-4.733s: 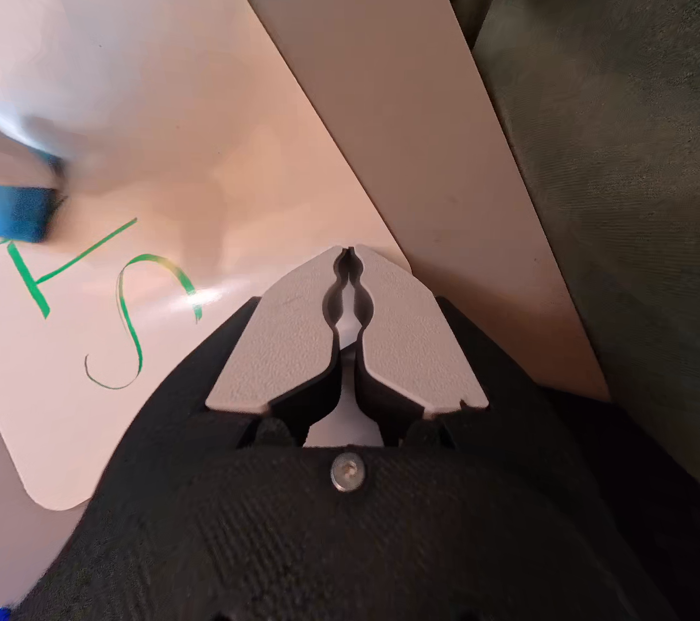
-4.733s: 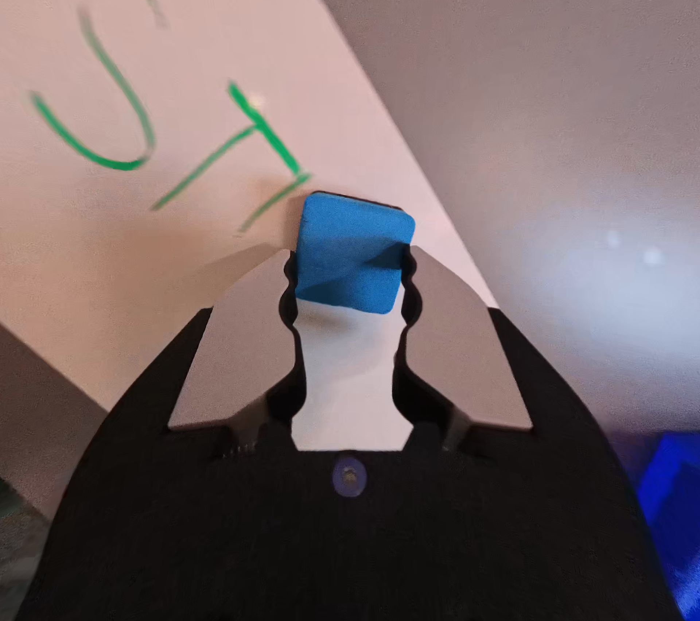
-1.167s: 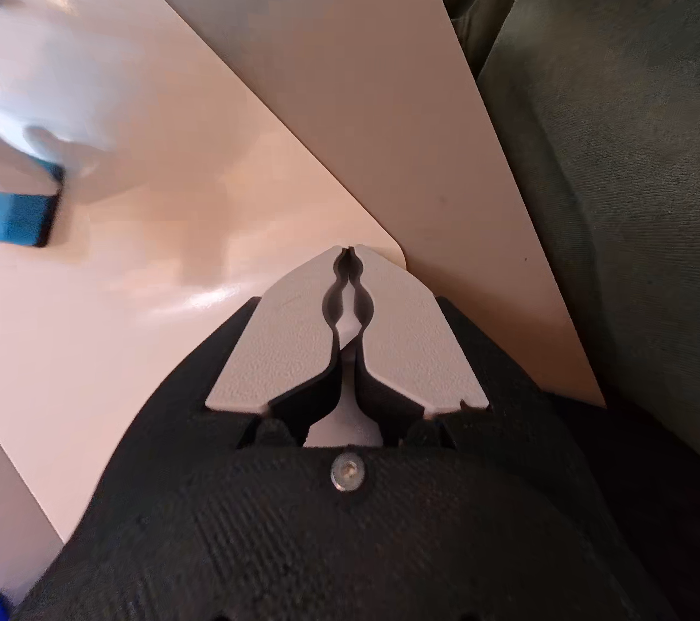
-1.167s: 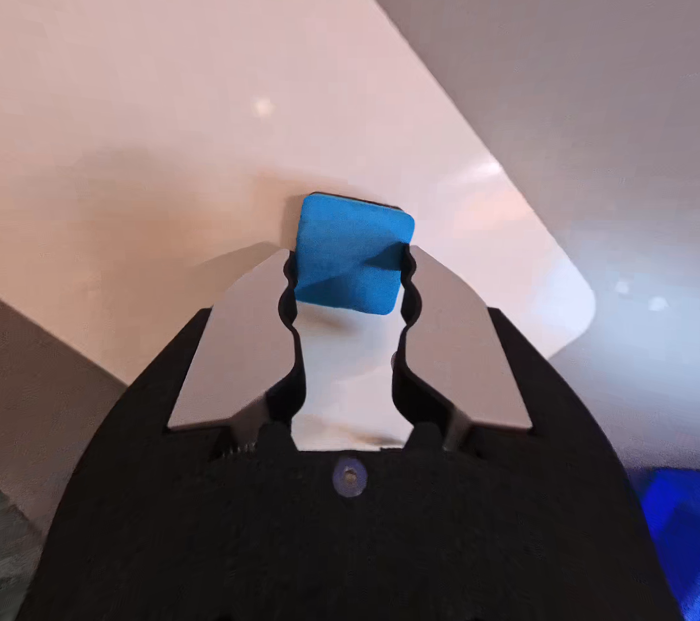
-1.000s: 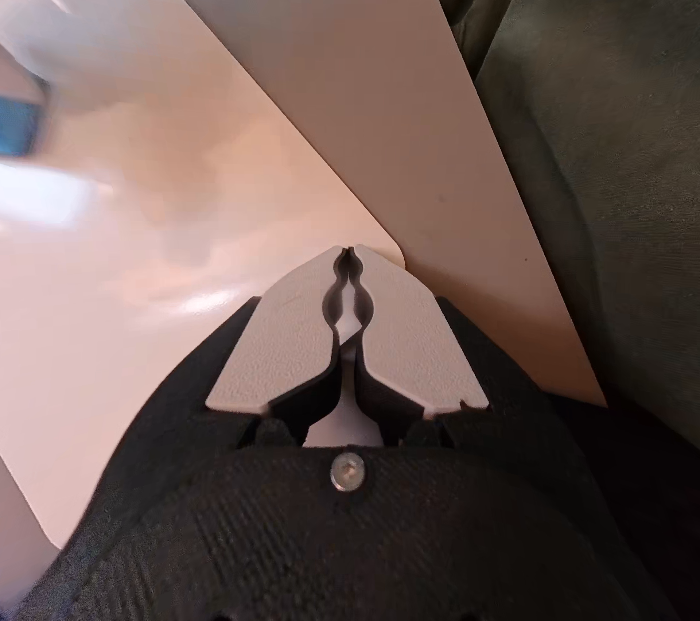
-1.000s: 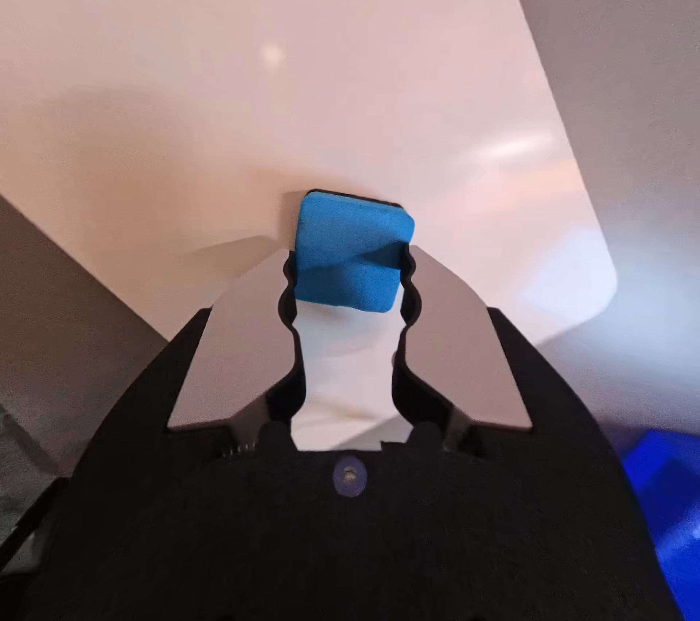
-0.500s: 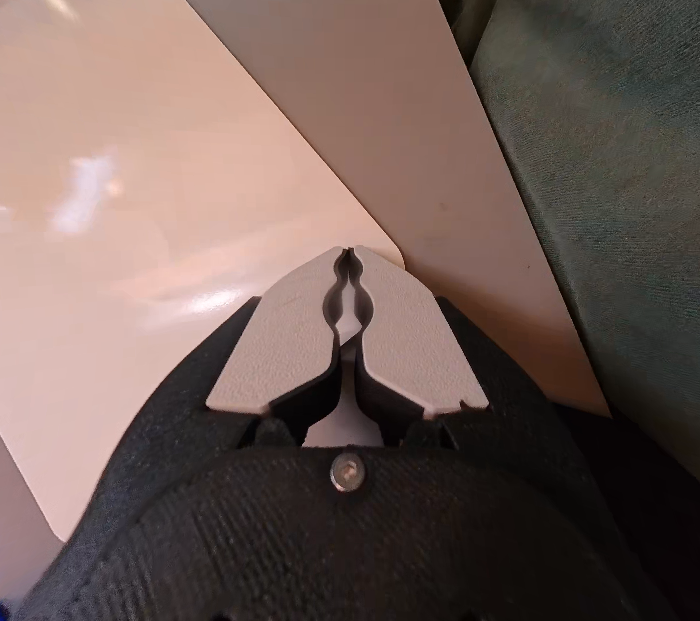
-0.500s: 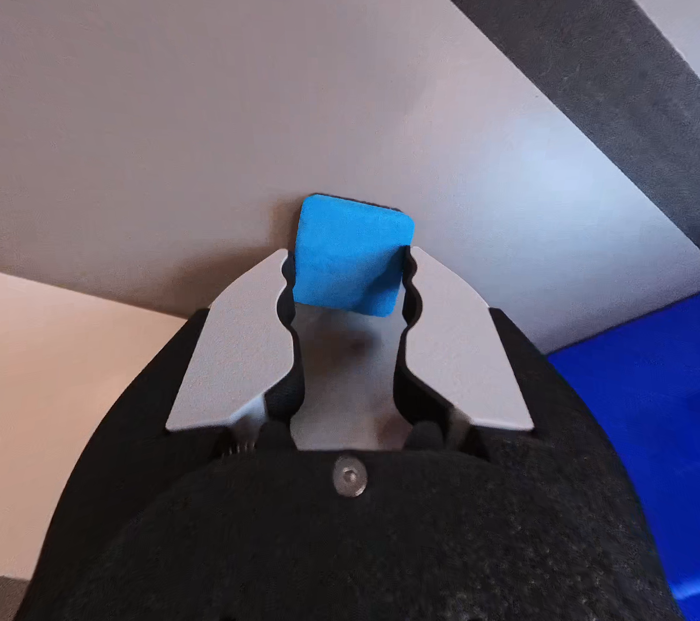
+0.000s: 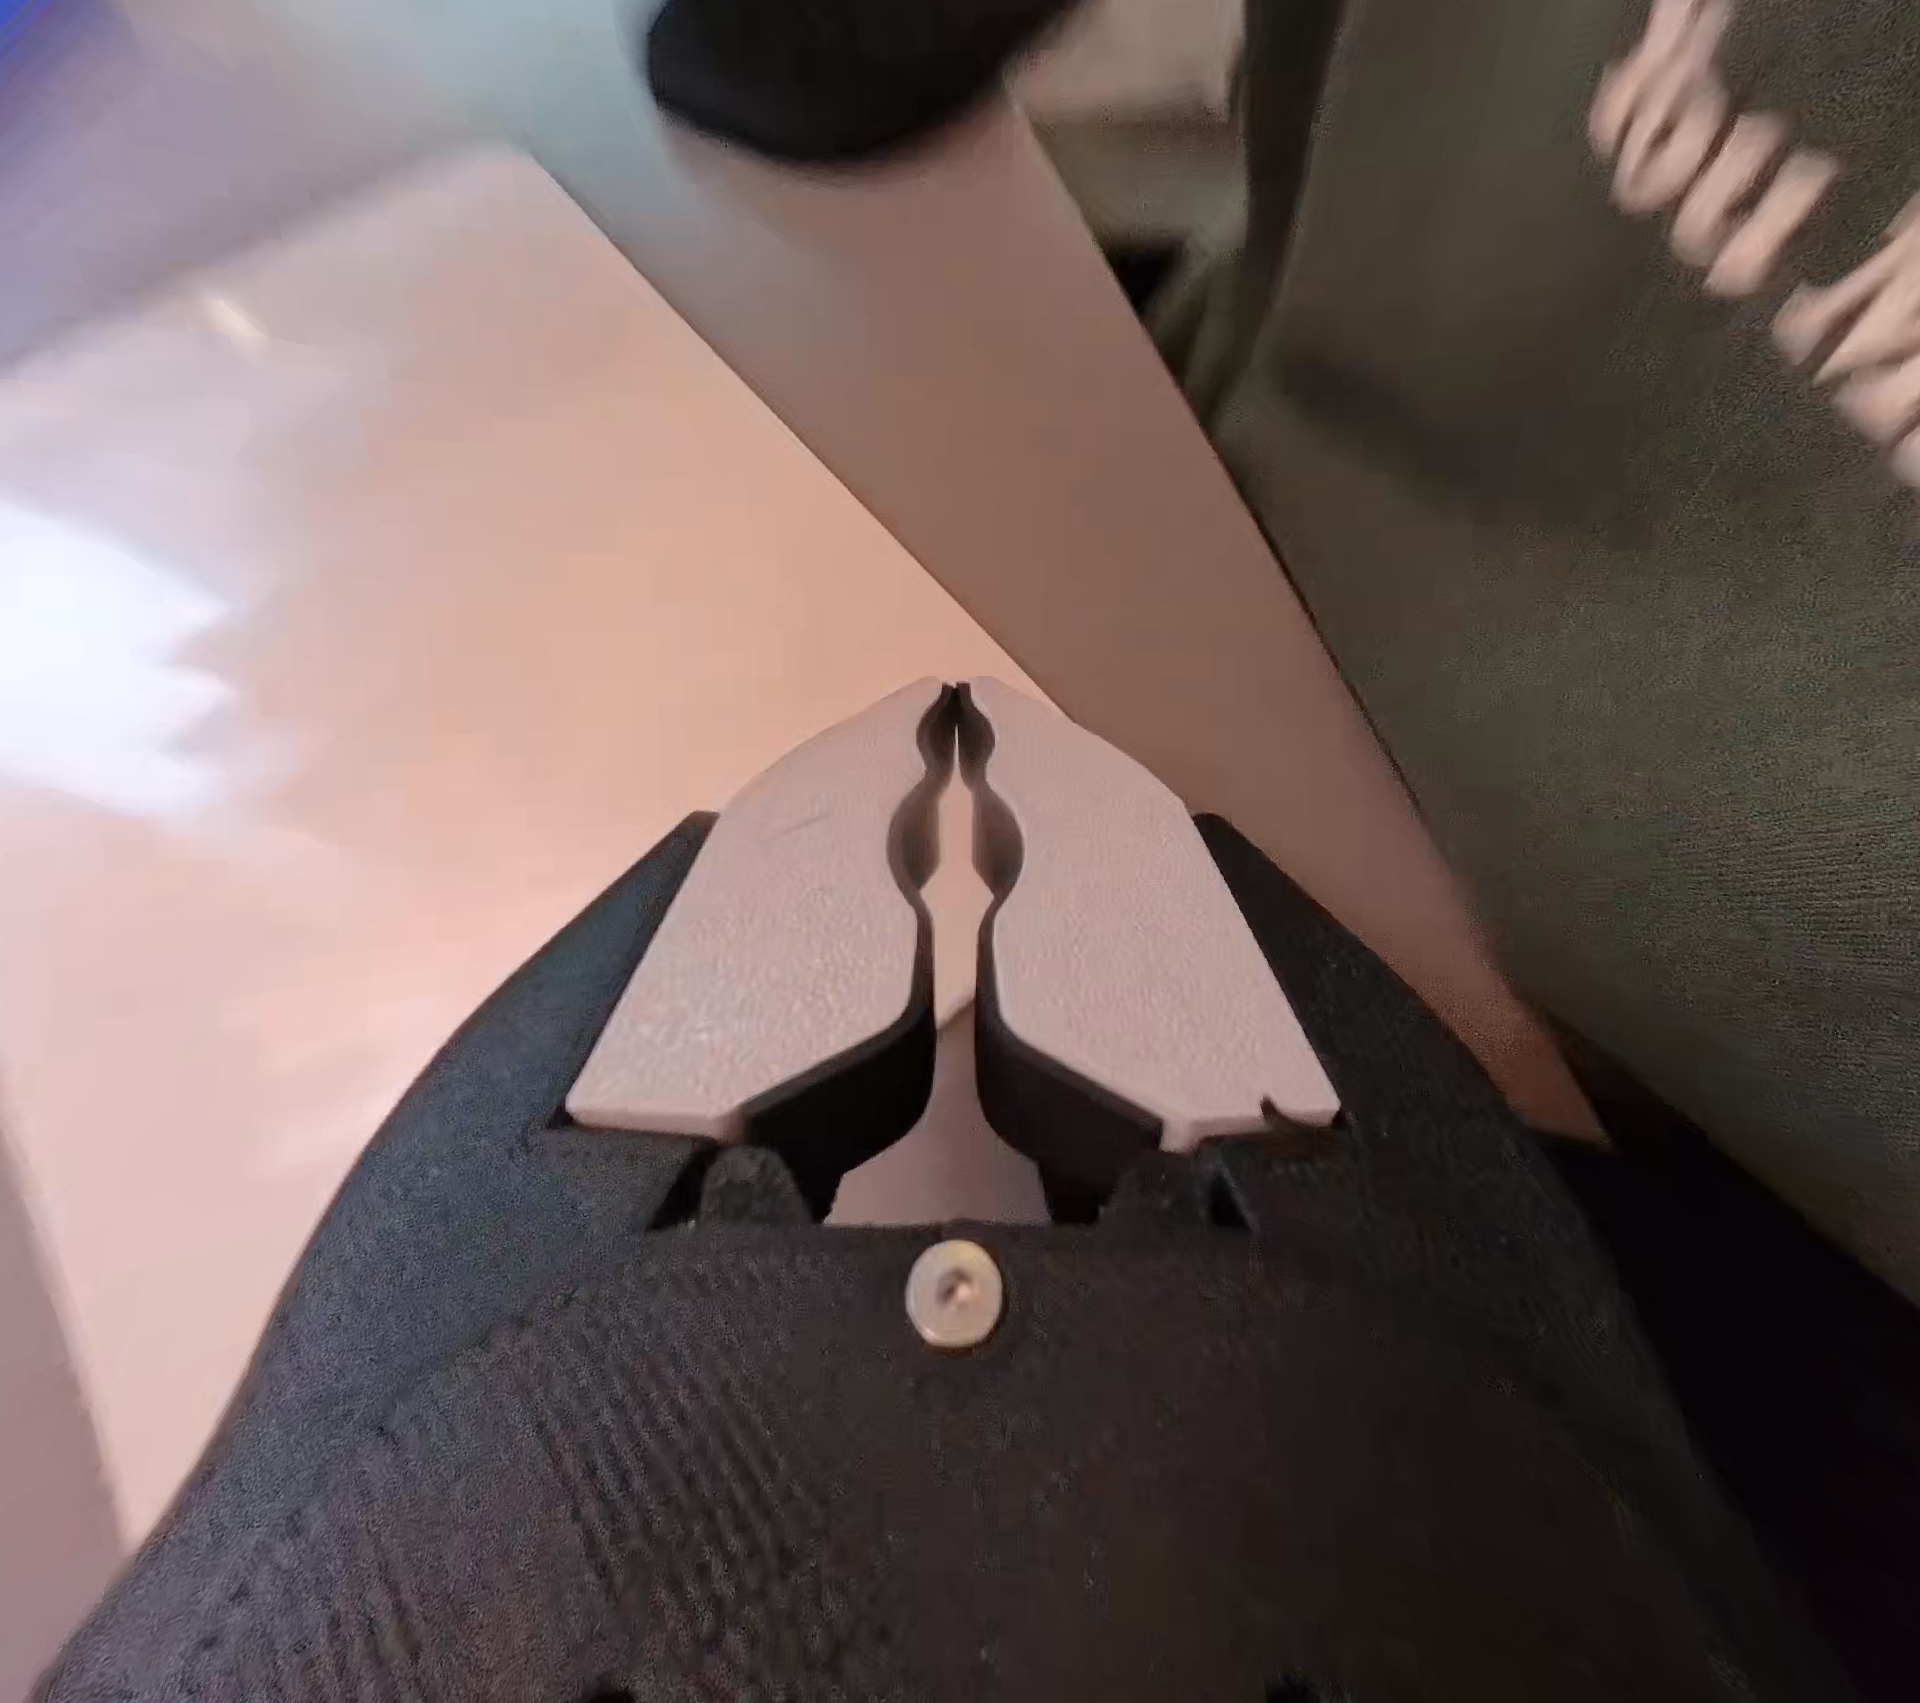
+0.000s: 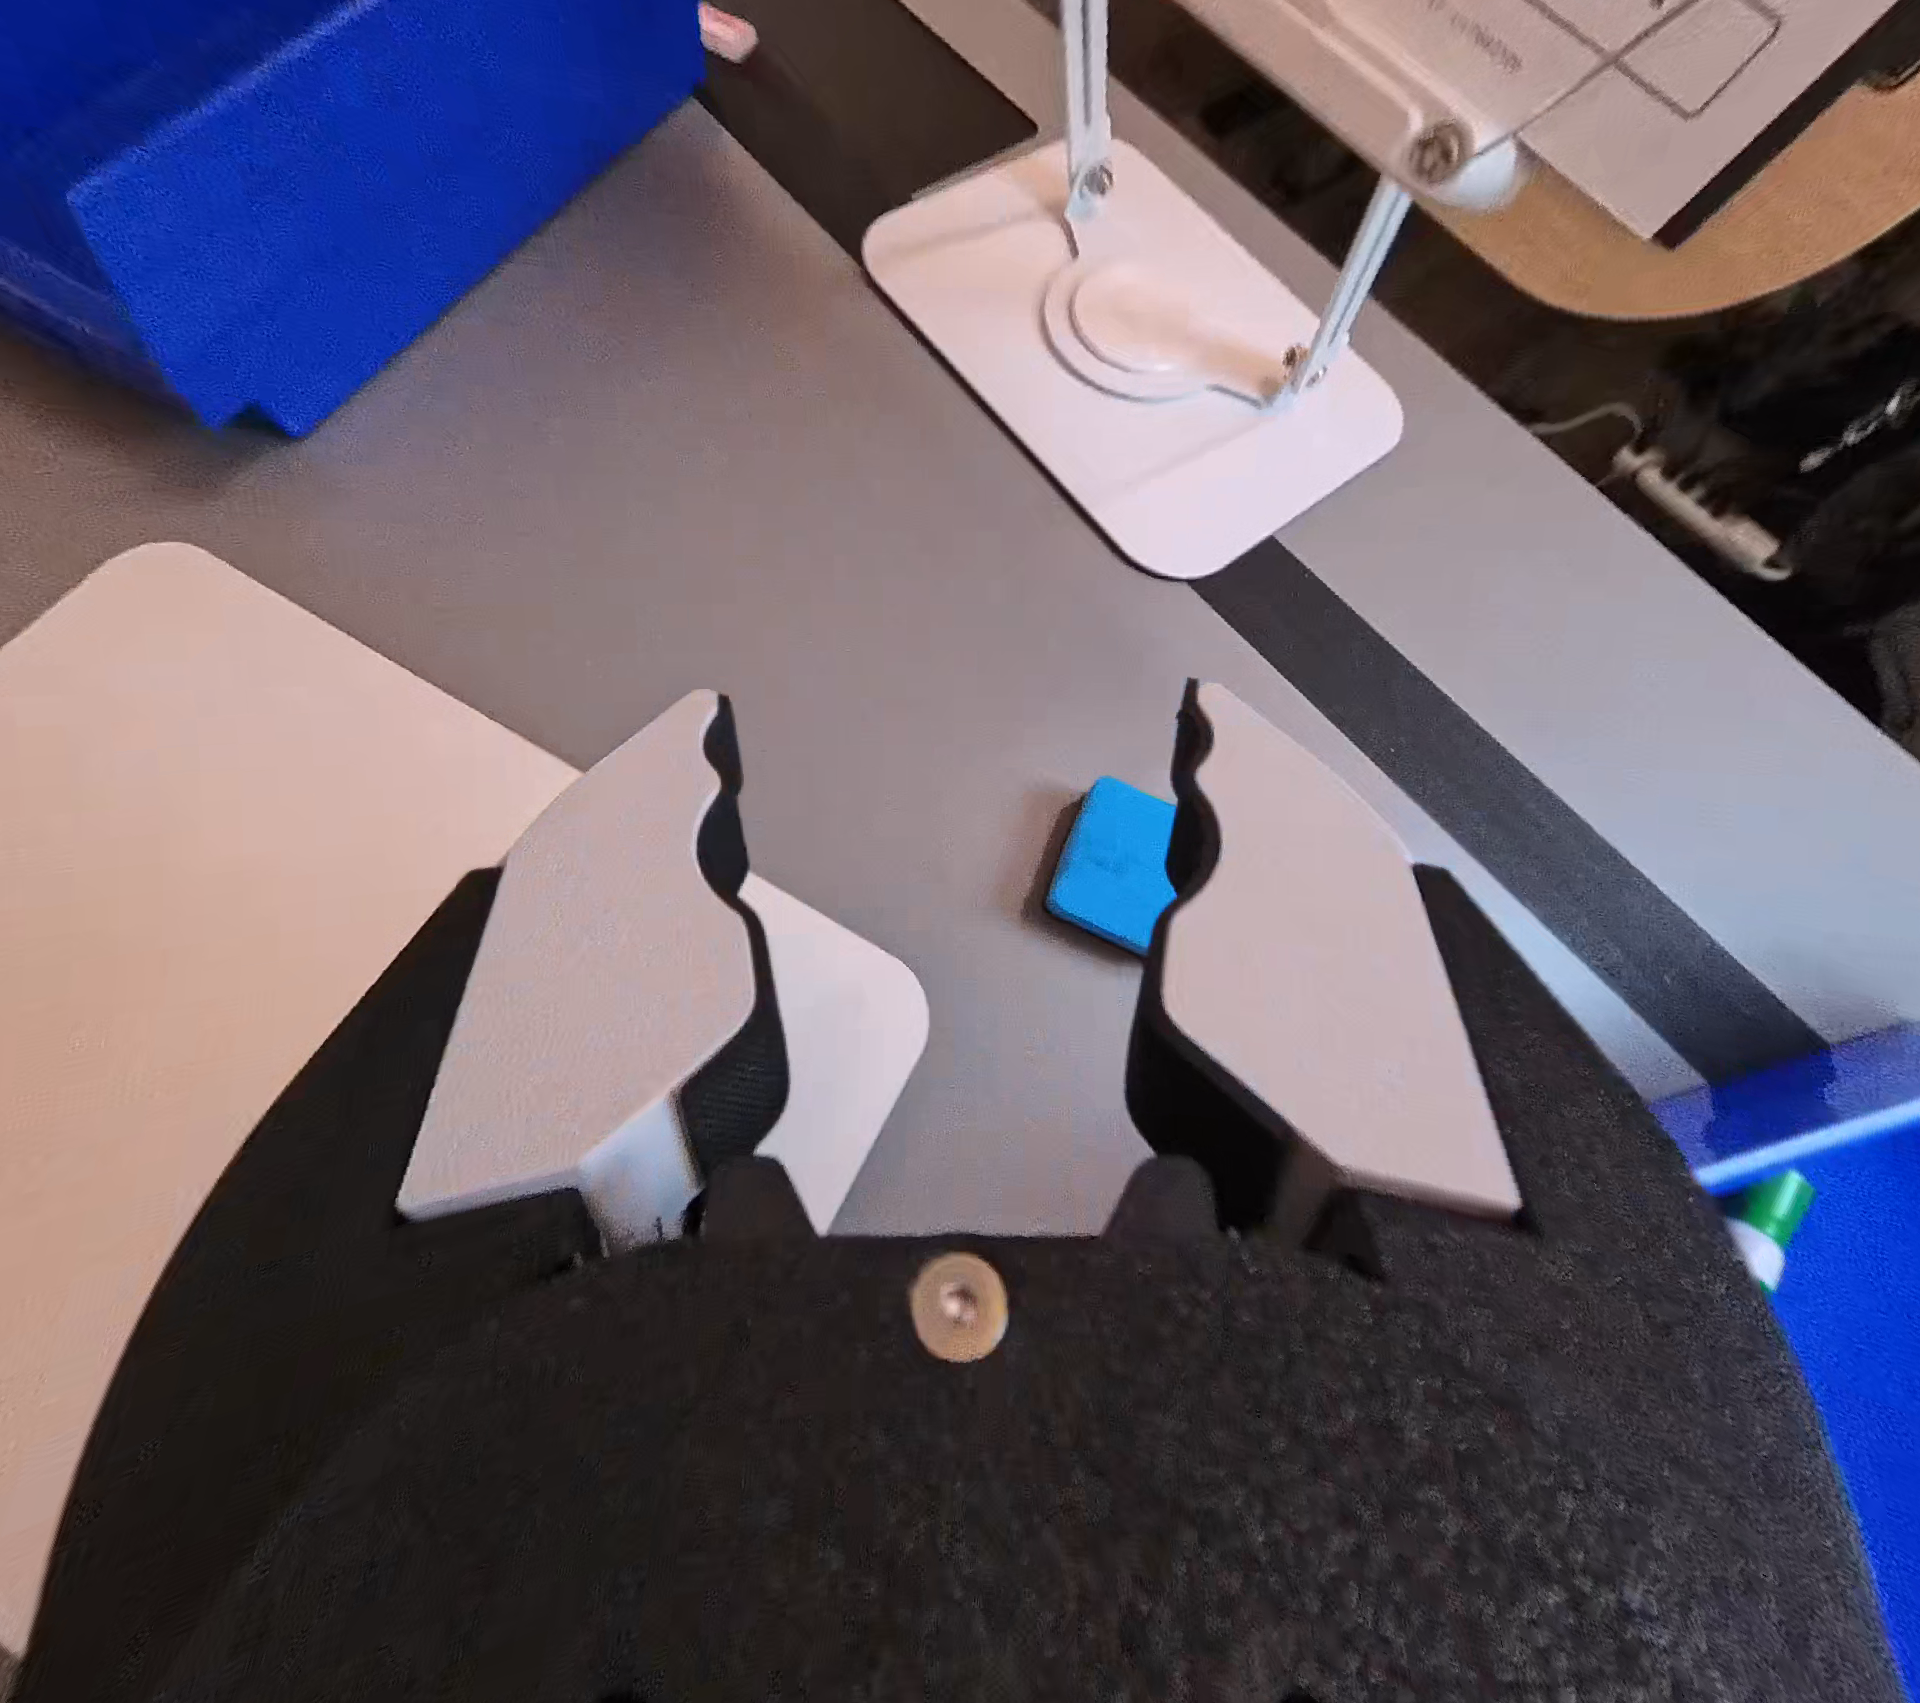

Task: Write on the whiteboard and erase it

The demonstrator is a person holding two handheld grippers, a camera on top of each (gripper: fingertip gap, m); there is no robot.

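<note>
Blank whiteboard [image 10: 208, 822]; blue eraser [image 10: 1107, 874] just beside

Left wrist view motion-blurred up top, whiteboard [image 9: 416, 614] glare; right view sharper.

The left gripper [image 9: 956, 703] has two pale grey, grainy-surfaced plastic fingers [image 9: 790, 936] with angular outer edges and wavy, scalloped inner edges, seated in a black, rough-textured printed body [image 9: 935, 1445] with visible layer lines; a single silver socket-head screw [image 9: 955, 1307] sits at the body's centre, toward 6 o'clock from the fingertips. The right gripper [image 10: 956, 703] is built alike: pale grey fingers [image 10: 1320, 978] with the same scalloped inner profile, black inner pads behind them, a black grainy body [image 10: 935, 1497] and a silver screw [image 10: 958, 1308] at 6 o'clock. At 3 o'clock in the left wrist view, the person wears an olive-green fabric garment [image 9: 1610, 614] bearing blurred pale lettering
</note>
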